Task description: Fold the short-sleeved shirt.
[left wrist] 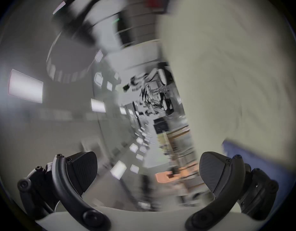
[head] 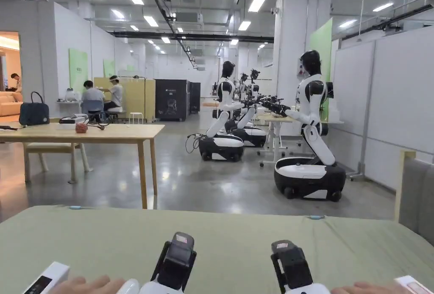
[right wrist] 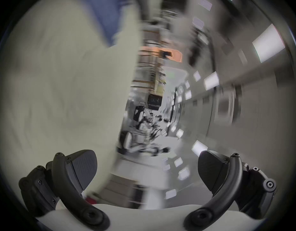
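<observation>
Beyond my work surface stretched a wide indoor hall with ceiling lights, white humanoid robots point(head: 311, 125) on wheeled bases parked at the right, and a wooden table point(head: 84, 133) at the left with a dark bag on it. Nearest me lay a flat surface under a pale green cloth point(head: 229, 233), bare where I could see it. I held both tools low at its near edge: the left gripper point(head: 178, 256) and the right gripper point(head: 290, 261), side by side and apart, each pointing away from me. In the left gripper view the left gripper point(left wrist: 148, 169) had its jaws spread wide with nothing between them; the right gripper point(right wrist: 147, 168) in its own view was the same. Both of those views were smeared with motion blur. A blue patch point(left wrist: 260, 164) at the edge of the green cloth may have been the shirt, but I could not tell. I judged a short-sleeved shirt would be light, soft and limp, prone to sagging and slipping, so I would pinch it at the shoulder seams or hem corners, one per gripper.
</observation>
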A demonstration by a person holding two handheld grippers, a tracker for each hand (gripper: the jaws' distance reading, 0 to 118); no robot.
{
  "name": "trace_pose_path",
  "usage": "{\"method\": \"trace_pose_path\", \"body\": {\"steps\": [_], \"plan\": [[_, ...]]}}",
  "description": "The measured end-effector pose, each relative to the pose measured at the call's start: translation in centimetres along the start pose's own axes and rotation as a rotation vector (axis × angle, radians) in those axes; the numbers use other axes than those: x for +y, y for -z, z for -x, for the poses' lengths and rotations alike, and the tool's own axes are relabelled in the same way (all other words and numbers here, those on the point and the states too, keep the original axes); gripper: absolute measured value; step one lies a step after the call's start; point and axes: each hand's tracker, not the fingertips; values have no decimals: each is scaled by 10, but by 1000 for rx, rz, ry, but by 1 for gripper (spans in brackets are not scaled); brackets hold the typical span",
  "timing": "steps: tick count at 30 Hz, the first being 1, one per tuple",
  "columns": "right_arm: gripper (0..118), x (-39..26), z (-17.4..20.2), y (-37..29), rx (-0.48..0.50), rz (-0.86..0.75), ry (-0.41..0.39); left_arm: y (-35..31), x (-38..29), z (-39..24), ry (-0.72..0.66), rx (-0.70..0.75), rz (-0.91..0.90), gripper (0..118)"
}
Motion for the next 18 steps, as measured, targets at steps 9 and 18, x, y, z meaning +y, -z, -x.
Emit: {"method": "trace_pose_path", "body": {"steps": [9,18], "plan": [[118,-46,-45,3,16,86,1032,8,-47,50,-1058,-144,146,118],[118,-75,-47,-20,-17,-20,2079,-17,-84,57,-2126,8,84,118]]}}
